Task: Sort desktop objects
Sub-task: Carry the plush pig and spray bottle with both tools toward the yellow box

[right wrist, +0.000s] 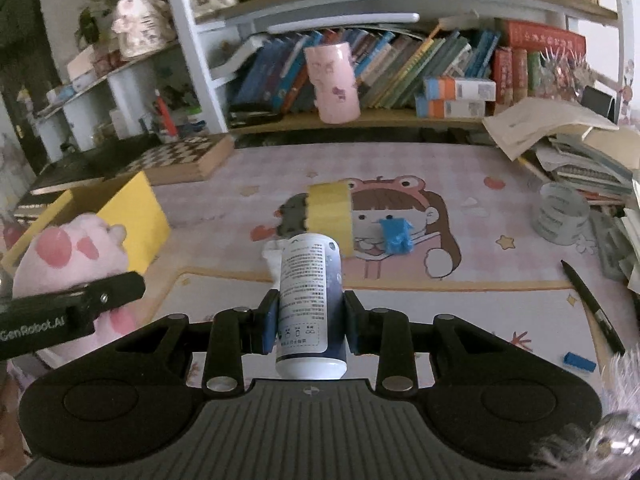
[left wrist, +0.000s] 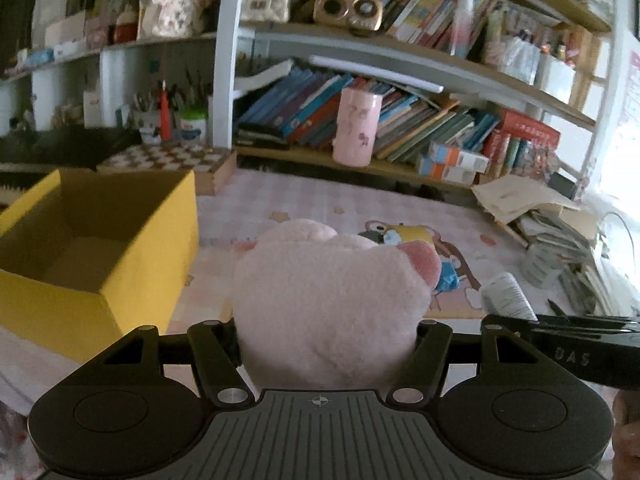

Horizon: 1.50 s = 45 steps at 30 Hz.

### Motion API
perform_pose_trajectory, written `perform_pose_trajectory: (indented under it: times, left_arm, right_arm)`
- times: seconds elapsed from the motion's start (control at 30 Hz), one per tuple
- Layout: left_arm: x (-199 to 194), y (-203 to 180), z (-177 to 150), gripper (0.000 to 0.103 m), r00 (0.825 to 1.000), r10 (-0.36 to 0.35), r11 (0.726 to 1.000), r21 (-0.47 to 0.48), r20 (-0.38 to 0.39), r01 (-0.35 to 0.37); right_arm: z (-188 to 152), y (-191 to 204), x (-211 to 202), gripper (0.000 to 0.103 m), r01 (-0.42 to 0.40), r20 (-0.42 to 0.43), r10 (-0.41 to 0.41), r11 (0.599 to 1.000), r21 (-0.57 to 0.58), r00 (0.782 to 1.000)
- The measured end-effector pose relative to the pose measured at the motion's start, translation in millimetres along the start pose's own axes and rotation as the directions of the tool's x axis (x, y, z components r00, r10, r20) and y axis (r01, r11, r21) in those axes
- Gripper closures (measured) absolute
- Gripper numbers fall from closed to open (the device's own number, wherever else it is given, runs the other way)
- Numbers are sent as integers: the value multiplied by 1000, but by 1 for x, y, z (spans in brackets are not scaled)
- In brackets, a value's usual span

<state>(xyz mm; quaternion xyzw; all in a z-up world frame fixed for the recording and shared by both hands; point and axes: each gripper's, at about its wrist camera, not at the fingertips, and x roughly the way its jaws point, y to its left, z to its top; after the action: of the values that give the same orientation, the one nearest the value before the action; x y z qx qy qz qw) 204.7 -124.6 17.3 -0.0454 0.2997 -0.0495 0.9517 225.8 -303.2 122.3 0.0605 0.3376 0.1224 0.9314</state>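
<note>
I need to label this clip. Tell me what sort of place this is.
Probably a child's study desk at home: crowded bookshelves behind, a pink cartoon desk mat on top, and a chessboard and pink pen cup nearby.

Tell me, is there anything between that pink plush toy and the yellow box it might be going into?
Nothing visible blocks it. The left tool grips the pink plush toy, and the open yellow box sits just to its left across bare desk mat. The box's near wall is the only thing to clear.
</note>
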Motion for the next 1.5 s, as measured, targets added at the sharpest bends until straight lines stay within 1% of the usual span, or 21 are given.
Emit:
perform_pose_trajectory:
  times: [0.07, 0.2, 0.3, 0.43, 0.63, 0.83, 1.03, 1.27, 1.5]
  left_arm:
    - [-6, 2, -5, 38, 1000, -11, 1000, 19, 2, 11]
    - [-17, 15, -15, 38, 999, -31, 999, 12, -8, 32]
    - [-28, 27, -20, 38, 999, -38, 999, 13, 5, 38]
    - [-41, 47, -28, 37, 999, -46, 999, 1, 10, 46]
    - [-61, 76, -46, 37, 999, -52, 998, -27, -14, 51]
    - [-85, 102, -61, 37, 999, -40, 999, -32, -27, 39]
    - [-109, 123, -74, 37, 999, -33, 999, -10, -34, 33]
    - [-134, 152, -89, 37, 999, 5, 1000, -13, -45, -6]
    - [-156, 174, -101, 37, 998, 42, 999, -33, -46, -43]
  right_arm:
    - [-7, 11, -4, 73, 2, 4, -2, 1000, -23, 1000]
    - [-19, 36, -12, 73, 8, 16, -7, 997, -75, 1000]
    - [-23, 54, -17, 73, 14, 31, -11, 995, -99, 999]
    - [-33, 75, -20, 73, 14, 17, -12, 994, -109, 1000]
    - [-47, 105, -25, 73, 21, 0, -21, 994, -106, 1000]
    - [-66, 143, -34, 73, 5, -14, -7, 989, -151, 1000]
    - [-85, 174, -42, 73, -12, -24, 9, 989, -144, 1000]
    - [-106, 208, -44, 73, -58, -49, 52, 990, -129, 997]
    - [-120, 240, -46, 73, -117, -71, 107, 982, -145, 992]
